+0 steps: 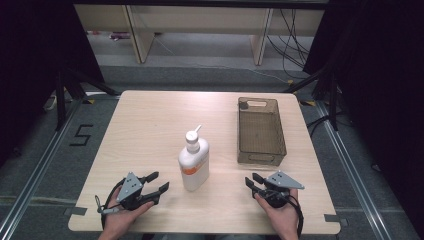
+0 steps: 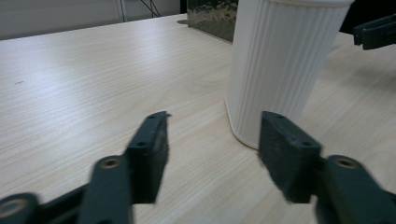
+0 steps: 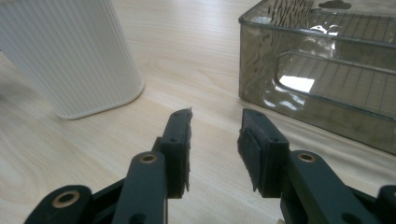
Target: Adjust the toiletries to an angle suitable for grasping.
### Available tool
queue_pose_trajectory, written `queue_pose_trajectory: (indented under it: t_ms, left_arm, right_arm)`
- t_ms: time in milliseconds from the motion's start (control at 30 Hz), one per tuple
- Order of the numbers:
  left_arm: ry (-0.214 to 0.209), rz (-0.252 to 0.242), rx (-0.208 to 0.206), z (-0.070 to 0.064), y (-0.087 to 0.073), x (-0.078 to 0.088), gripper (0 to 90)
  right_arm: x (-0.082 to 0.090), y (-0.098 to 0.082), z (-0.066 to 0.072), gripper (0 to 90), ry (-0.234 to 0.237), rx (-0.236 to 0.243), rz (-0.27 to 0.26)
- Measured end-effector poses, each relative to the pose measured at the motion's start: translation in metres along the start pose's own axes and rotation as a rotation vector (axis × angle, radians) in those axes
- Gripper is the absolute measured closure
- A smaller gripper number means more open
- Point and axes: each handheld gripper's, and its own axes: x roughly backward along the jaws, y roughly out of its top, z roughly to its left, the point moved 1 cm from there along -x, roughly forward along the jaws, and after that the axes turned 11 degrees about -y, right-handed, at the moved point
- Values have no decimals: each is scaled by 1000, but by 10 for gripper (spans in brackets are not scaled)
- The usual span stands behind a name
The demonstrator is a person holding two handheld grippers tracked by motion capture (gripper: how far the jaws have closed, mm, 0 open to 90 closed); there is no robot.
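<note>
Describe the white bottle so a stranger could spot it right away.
On the light wooden table, look near the front edge, midway between the person's two hands. There stands the pump bottle, upright, left of the smoky clear bin. Its ribbed white body, orange label and pump nozzle on top set it apart.

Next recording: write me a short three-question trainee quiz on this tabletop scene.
1. True or false: the pump bottle stands upright on the table.
2. Which gripper is nearer the grey bin? A) left gripper B) right gripper
3. What lies between either gripper's jaws?

Key
1. True; it stands between the two grippers.
2. B; the bin sits on the table's right side, beyond the right gripper.
3. Nothing; both stand open over bare wood, apart from the bottle.
</note>
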Motion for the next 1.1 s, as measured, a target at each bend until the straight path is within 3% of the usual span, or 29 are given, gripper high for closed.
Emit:
queue_pose_trajectory:
  t_ms: [100,200,233,267,333,400,433,467,500,533,633,800,1067,1100]
  left_arm:
    - [-13,-21,-28,-7,8,5,727]
    - [-61,-46,-27,-21,18,7,864]
    - [-87,-49,-38,-27,22,6,885]
    - [-87,-49,-38,-27,22,6,891]
    - [-166,-46,-68,-45,32,-3,892]
    - [-195,-29,-78,-53,37,-12,893]
    - [-195,-29,-78,-53,37,-12,892]
    - [-207,-15,-97,-57,40,-22,893]
    - [-205,-3,-105,-58,40,-28,893]
    - [-202,3,-111,-60,41,-33,893]
    - [-191,30,-140,-62,42,-44,894]
    - [-174,58,-139,-60,40,-50,895]
    - [-160,43,-116,-48,39,-55,895]
    - [-160,43,-116,-48,39,-55,895]
  right_arm:
    - [-2,-4,1,764,-26,48,-29]
    - [-3,-4,3,828,-4,40,-15]
    - [-2,-4,3,838,-23,58,-18]
    - [-4,-4,5,845,-23,56,-29]
    - [-2,-2,7,852,-17,54,-21]
    - [-3,-1,9,858,-15,54,-35]
    - [-1,-1,12,860,-6,22,-20]
    - [0,0,13,860,-1,22,-23]
    - [-1,1,12,860,-3,54,-39]
    - [-1,1,14,860,1,34,-33]
    - [-1,2,14,860,-2,63,-36]
    - [-2,2,15,860,7,55,-39]
    - [-2,2,16,853,10,54,-36]
    - [-1,2,18,852,13,29,-30]
